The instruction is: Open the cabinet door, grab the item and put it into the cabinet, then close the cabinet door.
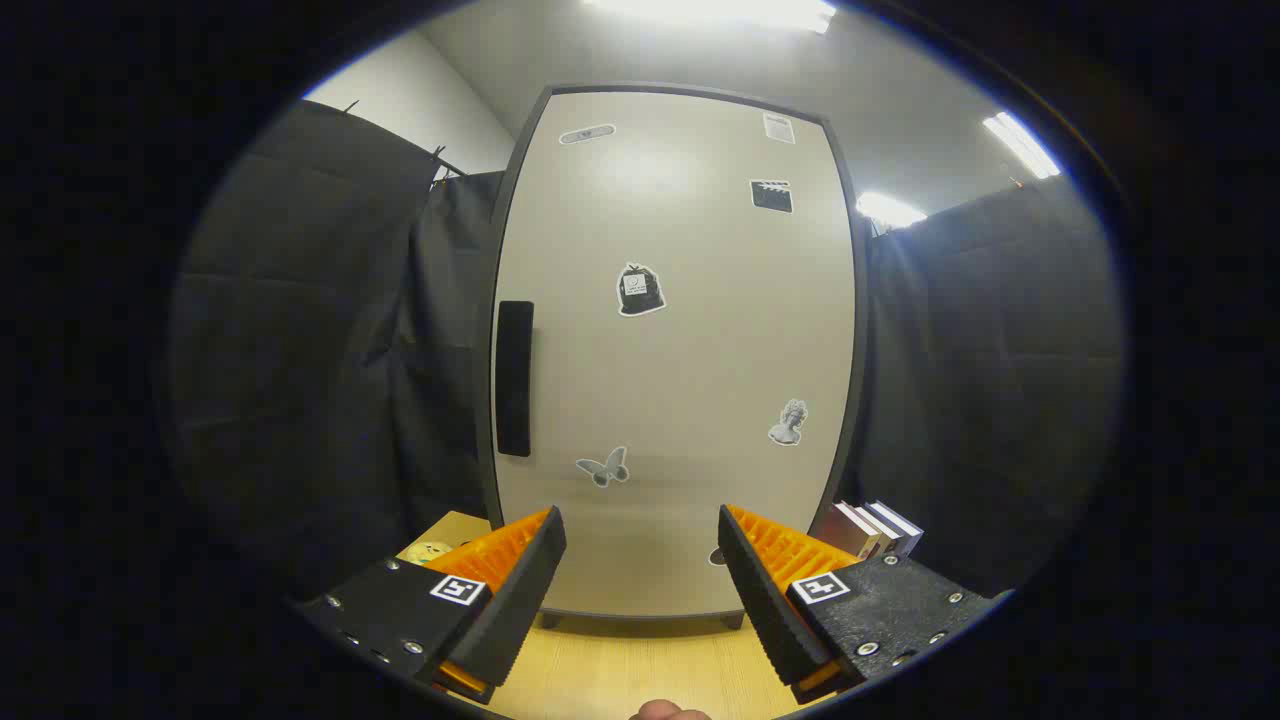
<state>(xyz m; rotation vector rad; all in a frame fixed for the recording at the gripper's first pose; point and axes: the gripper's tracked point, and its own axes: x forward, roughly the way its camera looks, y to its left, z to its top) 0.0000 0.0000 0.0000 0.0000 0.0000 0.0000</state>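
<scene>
A pale cabinet (680,350) with a dark frame stands straight ahead on the wooden table (640,670), its door closed. A dark vertical handle (514,378) sits on the door's left side. Several stickers dot the door, among them a butterfly (603,467) and a bust (789,423). My gripper (640,548) is open in front of the door's lower part, nothing between its fingers. A small yellow item (428,551) lies on the table left of the cabinet, just beyond the left finger, partly hidden by it.
A few books (868,528) stand to the right of the cabinet, behind the right finger. Black cloth walls close in on both sides. A fingertip of a person's hand (668,711) shows at the near table edge.
</scene>
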